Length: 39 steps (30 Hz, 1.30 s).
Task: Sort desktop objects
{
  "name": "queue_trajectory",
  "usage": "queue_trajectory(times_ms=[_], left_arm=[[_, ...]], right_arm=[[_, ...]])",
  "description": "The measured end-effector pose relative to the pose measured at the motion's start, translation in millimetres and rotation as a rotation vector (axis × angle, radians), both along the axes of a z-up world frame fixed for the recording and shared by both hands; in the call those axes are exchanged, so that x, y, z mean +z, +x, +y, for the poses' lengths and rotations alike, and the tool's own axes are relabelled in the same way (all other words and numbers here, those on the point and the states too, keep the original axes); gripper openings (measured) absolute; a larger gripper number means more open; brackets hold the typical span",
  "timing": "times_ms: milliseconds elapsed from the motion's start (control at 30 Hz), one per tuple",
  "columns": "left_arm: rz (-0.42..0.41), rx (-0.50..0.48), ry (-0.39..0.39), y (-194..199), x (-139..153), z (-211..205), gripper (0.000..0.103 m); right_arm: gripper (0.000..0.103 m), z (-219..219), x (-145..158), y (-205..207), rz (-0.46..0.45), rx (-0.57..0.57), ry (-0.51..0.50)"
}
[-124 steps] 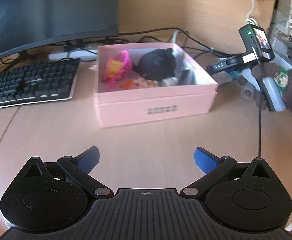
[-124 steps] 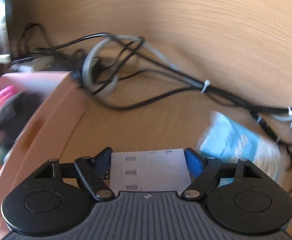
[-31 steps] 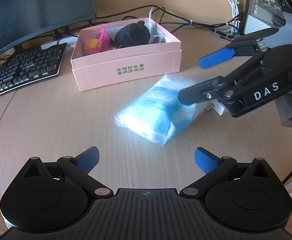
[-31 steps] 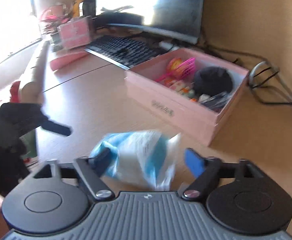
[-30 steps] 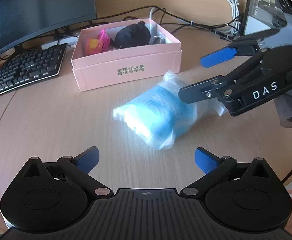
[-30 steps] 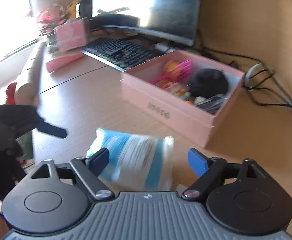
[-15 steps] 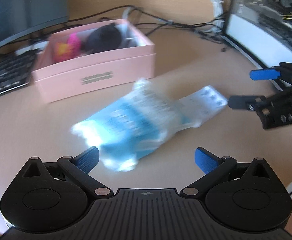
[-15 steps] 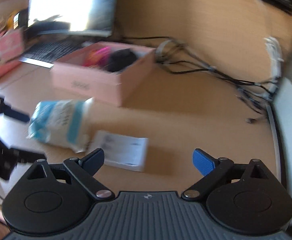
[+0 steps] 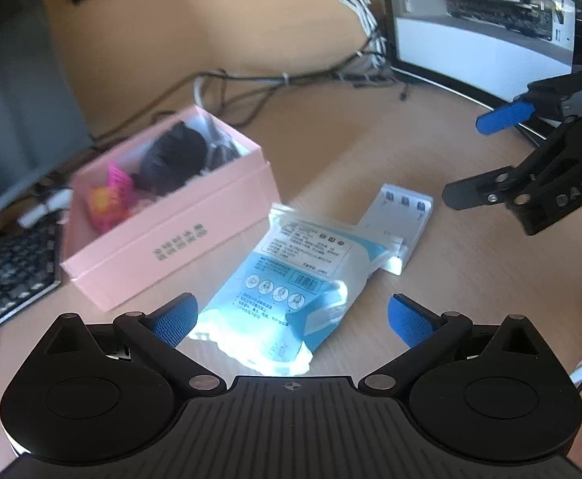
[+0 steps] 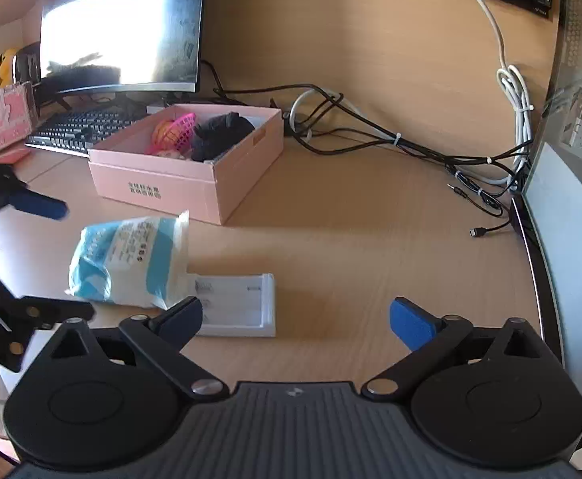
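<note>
A blue-and-white plastic pack (image 9: 291, 279) lies on the desk just ahead of my left gripper (image 9: 292, 319), which is open and touches nothing. One corner of the pack rests on a flat white tray-like case (image 9: 406, 219). Behind them stands the pink box (image 9: 163, 215) with a black plush and pink toys inside. My right gripper (image 10: 296, 319) has its jaws opening wide, nothing between them. The white case (image 10: 239, 303) lies by its left finger, the pack (image 10: 131, 259) farther left, the pink box (image 10: 187, 171) beyond.
A keyboard (image 10: 79, 127) and a monitor (image 10: 119, 28) stand behind the pink box at the left. Black and white cables (image 10: 370, 131) trail along the back wall. A computer case (image 10: 570, 199) bounds the desk's right side. A small pink box (image 10: 7, 119) sits far left.
The right gripper has let go of the blue pack, opened and drawn back to the right. The pack and the white case now lie still on the desk. The left view has rolled.
</note>
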<state>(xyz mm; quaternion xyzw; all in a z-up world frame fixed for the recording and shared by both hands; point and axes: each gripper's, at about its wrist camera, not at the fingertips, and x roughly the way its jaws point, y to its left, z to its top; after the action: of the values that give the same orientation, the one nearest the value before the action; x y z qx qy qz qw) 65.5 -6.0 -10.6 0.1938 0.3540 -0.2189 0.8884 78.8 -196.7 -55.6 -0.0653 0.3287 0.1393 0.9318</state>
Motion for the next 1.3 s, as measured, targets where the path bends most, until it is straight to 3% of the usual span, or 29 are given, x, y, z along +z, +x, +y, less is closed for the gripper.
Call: queue_trajectory(times_ms=[400, 467, 567, 633, 733, 833, 1200, 1300], left_arm=[[0.048, 0.011, 0.005, 42.6, -15.5, -15.0, 0.103], [0.041, 0.081, 0.039, 44.9, -19.3, -14.5, 0.103], [0.042, 0.262, 0.045, 46.3, -20.9, 0.8, 0.103], [0.057, 0.382, 0.012, 42.7, -19.9, 18.1, 0.103], [0.101, 0.453, -0.082, 34.0, -15.5, 40.0, 0.103], [0.123, 0.437, -0.143, 21.4, -11.9, 53.6, 0.103], [0.102, 0.455, -0.181, 8.2, -2.4, 75.3, 0.103], [0.099, 0.391, -0.177, 6.2, -2.3, 75.3, 0.103]], right_arm=[[0.103, -14.3, -2.4, -8.0, 0.032, -0.047, 0.006], [0.103, -14.5, -3.3, -7.1, 0.036, -0.050, 0.010], [0.103, -10.6, -4.6, -7.5, 0.036, -0.038, 0.014], [0.103, -4.2, -6.7, -6.7, 0.043, -0.024, 0.020], [0.103, 8.8, -13.8, -1.4, 0.066, 0.020, 0.038], [0.103, 26.6, -19.1, 5.8, 0.077, 0.071, 0.048], [0.103, 64.9, -33.5, 37.9, 0.091, 0.161, -0.025], [0.091, 67.1, -34.6, 35.1, 0.080, 0.179, -0.061]])
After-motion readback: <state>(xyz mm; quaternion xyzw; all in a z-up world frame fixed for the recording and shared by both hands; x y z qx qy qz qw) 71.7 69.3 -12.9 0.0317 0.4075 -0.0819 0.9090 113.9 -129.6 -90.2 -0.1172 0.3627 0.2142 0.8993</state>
